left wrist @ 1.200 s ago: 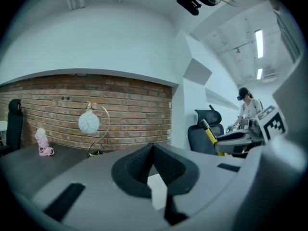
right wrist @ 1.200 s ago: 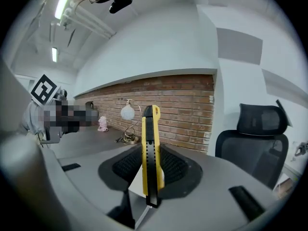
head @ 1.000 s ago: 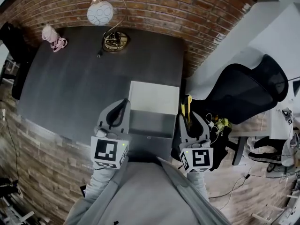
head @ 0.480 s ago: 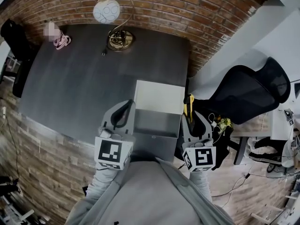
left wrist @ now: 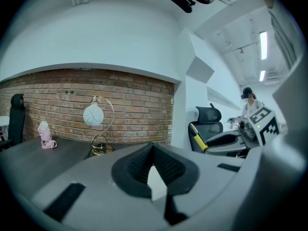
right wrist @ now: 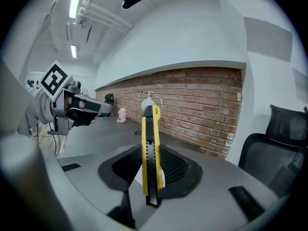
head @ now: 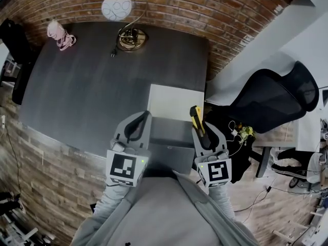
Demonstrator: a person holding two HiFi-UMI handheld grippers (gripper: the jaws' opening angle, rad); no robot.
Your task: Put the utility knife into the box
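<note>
Your right gripper [head: 201,136] has its jaws clamped on the yellow-and-black plastic utility knife [right wrist: 149,148]. The knife points to 12 o'clock, at the 3 o'clock edge of the open grey box [head: 165,145], probably staged for lowering in. The left gripper [head: 135,128] has its jaws closed and empty.

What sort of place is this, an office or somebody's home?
Most likely an office or studio: a dark desk against a brick wall, a black office chair beside it, and a globe lamp on the desk.
</note>
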